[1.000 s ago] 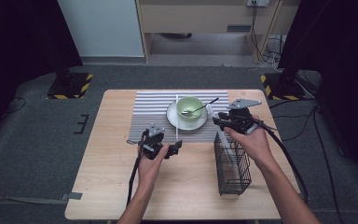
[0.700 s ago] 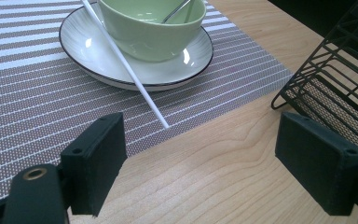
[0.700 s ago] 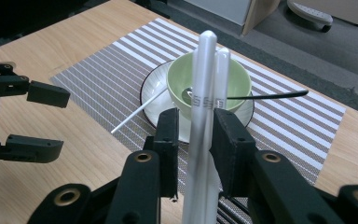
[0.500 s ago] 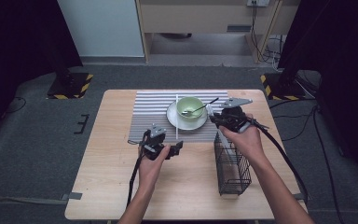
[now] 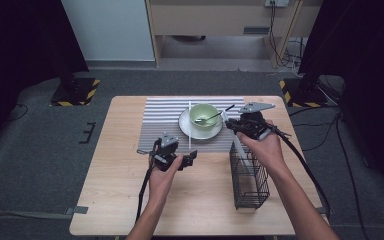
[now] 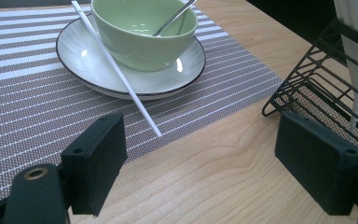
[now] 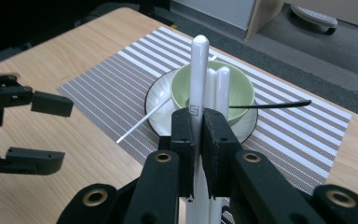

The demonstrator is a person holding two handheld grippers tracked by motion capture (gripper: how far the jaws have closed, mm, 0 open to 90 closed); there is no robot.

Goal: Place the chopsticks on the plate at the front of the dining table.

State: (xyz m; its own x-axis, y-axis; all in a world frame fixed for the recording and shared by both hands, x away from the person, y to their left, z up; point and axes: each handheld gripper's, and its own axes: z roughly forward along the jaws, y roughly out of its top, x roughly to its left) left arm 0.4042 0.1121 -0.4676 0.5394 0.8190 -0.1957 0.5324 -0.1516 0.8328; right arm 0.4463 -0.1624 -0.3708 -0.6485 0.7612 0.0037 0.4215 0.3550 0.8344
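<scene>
Right tongs [image 7: 196, 135] have just been closing onto 1 upright white chopstick [image 7: 198, 74] in the basket [image 5: 249, 175]; left tongs [image 6: 214, 154] are waiting wide.

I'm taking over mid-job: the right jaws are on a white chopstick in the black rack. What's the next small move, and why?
Probably lift the right gripper straight up. Its jaws have just closed on one white chopstick standing in the wire rack, beside others, so a vertical pull should clear the wires before moving toward the plate.

The white chopstick's [image 7: 198, 84] lower end is hidden behind the right hand-held gripper [image 7: 198, 140].
</scene>
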